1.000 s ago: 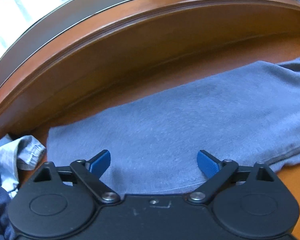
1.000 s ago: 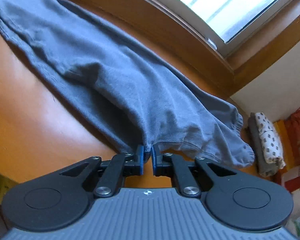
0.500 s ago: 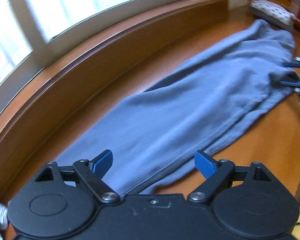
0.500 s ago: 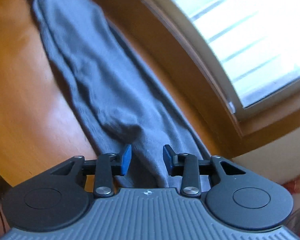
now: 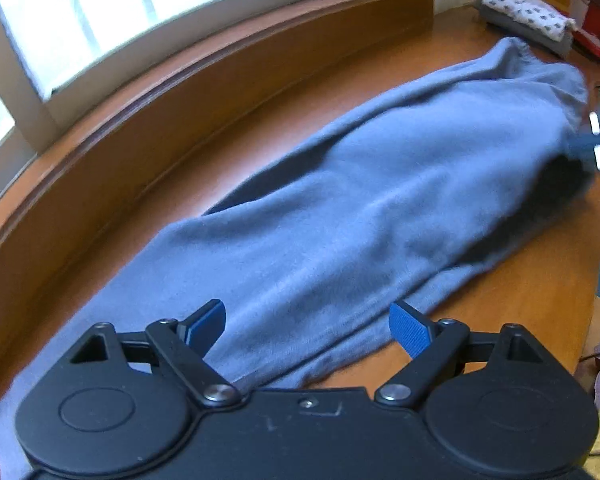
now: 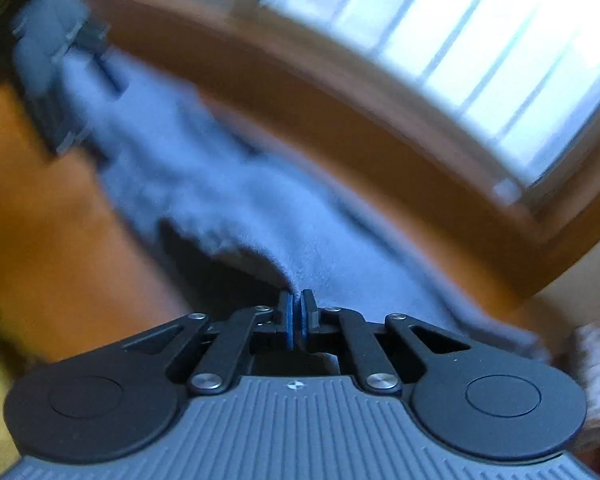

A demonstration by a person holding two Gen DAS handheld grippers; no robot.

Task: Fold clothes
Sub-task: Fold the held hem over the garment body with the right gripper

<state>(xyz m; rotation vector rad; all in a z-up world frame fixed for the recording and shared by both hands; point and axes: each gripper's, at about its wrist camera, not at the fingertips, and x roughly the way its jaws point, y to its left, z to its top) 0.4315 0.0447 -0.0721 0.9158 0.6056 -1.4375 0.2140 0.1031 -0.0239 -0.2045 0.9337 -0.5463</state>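
Garment: my blue-grey garment [image 5: 340, 216] lies stretched along the wooden table [image 5: 520, 292], running from 7 o'clock to 2 o'clock in my left wrist view, beside the window sill [image 5: 228, 76].
Right grip: my right gripper [image 6: 296, 312] is clenched on a pinch of the cloth's edge, which rises in a ridge straight off the pads at 12 o'clock; that end looks lifted, with shadow under it.
Left grip: my left gripper [image 5: 312, 328] is released, pads spread wide with cloth between them but nothing pressed.
Slip risk: I judge the pinch to be thin, only an edge of fabric, so a quick pull could tug it out of the pads.
Drag risk: with my left end free, lifting one end alone may drag the whole length across the table instead of folding it.
Skew risk: if I clamp the left end off its corner, the fold will likely land crooked.
Neighbours: a folded patterned cloth [image 5: 528, 12] sits at 1 o'clock, near enough to be brushed.
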